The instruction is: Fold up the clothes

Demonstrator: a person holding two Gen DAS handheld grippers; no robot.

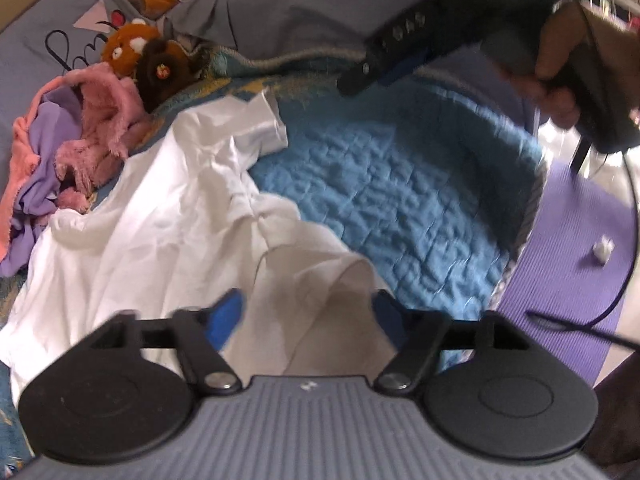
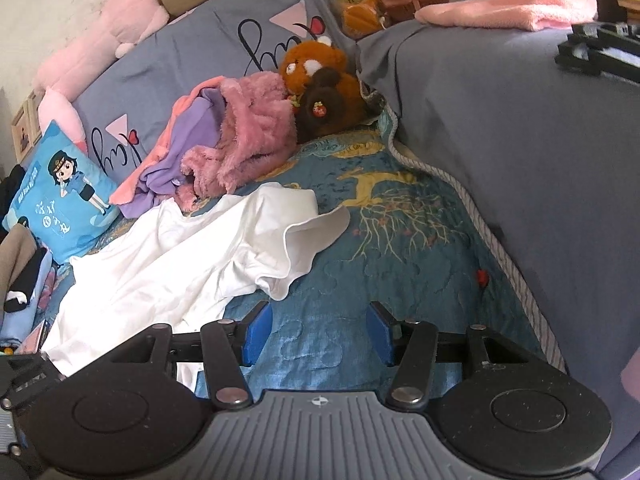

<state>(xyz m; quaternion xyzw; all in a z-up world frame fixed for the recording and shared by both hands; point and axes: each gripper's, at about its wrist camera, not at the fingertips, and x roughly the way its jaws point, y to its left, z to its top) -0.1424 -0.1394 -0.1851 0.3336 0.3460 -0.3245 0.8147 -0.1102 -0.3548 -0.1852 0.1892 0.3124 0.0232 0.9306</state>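
Spread wide around a raised fold of the white shirt [image 1: 168, 216], the left gripper [image 1: 308, 312] could snag several layers, while the right gripper [image 2: 318, 332], fingers spread, hovers over bare bed quilt [image 2: 400, 240].

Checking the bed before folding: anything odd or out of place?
The white garment lies crumpled, one sleeve flipped up. A small crumpled white scrap sits on the purple mat.

daylight, bright | left view motion-blurred | right sharp | fisheye edges bent
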